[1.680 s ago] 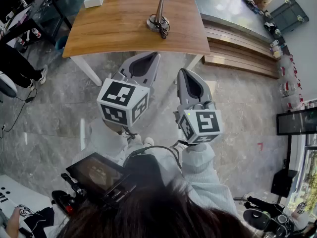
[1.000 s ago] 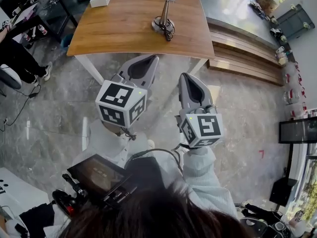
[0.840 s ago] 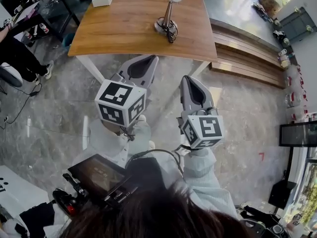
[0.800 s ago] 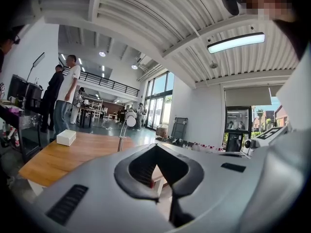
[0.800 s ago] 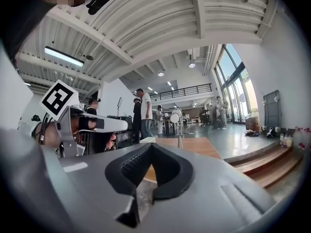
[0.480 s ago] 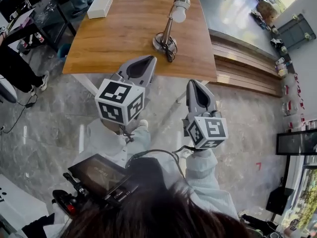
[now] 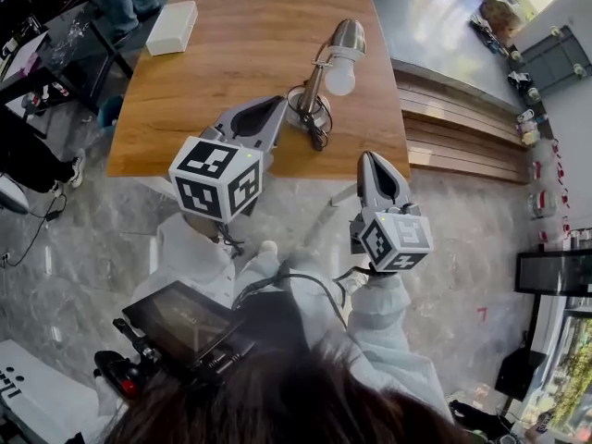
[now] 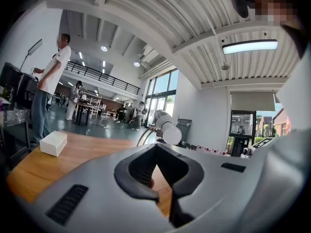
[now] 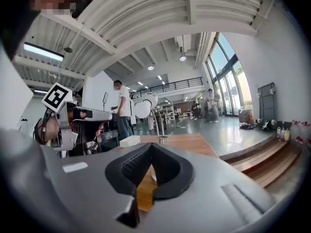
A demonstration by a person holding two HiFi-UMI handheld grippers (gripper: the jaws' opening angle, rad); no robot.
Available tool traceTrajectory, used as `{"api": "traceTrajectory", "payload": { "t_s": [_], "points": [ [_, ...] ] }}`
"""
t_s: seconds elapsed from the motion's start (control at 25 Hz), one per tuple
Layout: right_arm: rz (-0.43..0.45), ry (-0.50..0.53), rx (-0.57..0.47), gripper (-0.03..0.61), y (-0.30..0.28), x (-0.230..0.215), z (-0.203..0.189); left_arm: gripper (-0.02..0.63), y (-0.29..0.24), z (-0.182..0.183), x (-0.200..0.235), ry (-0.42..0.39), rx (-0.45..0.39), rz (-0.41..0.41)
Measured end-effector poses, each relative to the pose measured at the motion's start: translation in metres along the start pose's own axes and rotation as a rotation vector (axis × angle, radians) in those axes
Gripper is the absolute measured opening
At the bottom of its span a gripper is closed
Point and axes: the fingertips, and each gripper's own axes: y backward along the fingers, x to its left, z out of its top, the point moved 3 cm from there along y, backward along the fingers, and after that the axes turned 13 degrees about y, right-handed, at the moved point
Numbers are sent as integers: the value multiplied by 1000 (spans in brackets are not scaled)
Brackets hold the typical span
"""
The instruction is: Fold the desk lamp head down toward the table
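**Standing off from the lamp, fold not yet begun**

Neither gripper has hold of the desk lamp (image 7: pixel 314 86), so I judge this to be the reach-in step, with the folding itself not started. The lamp stands on the wooden table (image 7: pixel 213 63), close to its near edge, on a round base (image 7: pixel 298 111) with a dark cord (image 7: pixel 317 137) looped beside it. Its stem (image 7: pixel 313 80) rises from the base. The lamp head (image 7: pixel 346 38) sits high at the top, well clear of the tabletop, with the white bulb (image 7: pixel 340 81) showing under the shade.

The left gripper (image 7: pixel 277 106) has its jaws together with nothing between them (its own view shows the tips meeting and only bare wood behind them). In the head view it hangs over the table's near edge, just beside the base and seemingly apart from it. The right gripper (image 7: pixel 372 157) is likewise closed and empty, over the floor just off the table's near edge, to the lamp's right. A white box (image 7: pixel 172 28) lies well apart at the far left corner and should not matter.

The next move probably calls for one gripper to steady the base or lower stem. The other would then part its jaws, take the head or upper stem, and press it down about the hinge. The base looks light, so a push on the head alone might tip the whole lamp.
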Motion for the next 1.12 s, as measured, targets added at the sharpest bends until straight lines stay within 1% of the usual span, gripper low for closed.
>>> {"api": "traceTrajectory", "payload": {
  "t_s": [0.24, 0.36, 0.44, 0.52, 0.6, 0.76, 0.88, 0.96, 1.04, 1.12],
  "points": [
    [101, -64, 28, 3, -51, -45, -26, 3, -60, -3, 29, 96, 42, 2],
    [169, -109, 42, 3, -83, -65, -38, 3, -89, -3, 39, 163, 76, -16],
    [223, -116, 60, 3, -107, -78, -45, 3, -111, -4, 46, 211, 96, -24],
    [278, -114, 69, 3, -132, -92, -50, 5, -135, -3, 51, 246, 109, -27],
    [357, -105, 72, 3, -155, -101, -53, 3, -154, 0, 55, 286, 118, -33],
    [541, -50, 86, 15, -193, -95, -67, 5, -172, -5, 59, 362, 172, -117],
    [629, -24, 93, 40, -215, -92, -78, 5, -180, -5, 70, 413, 186, -155],
    [680, -6, 101, 75, -226, -90, -81, 10, -184, -2, 75, 468, 195, -193],
    [722, 8, 105, 106, -236, -87, -82, 72, -186, 1, 78, 532, 208, -240],
    [748, 7, 106, 132, -243, -83, -84, 128, -186, 3, 80, 569, 234, -279]
  ]
}}
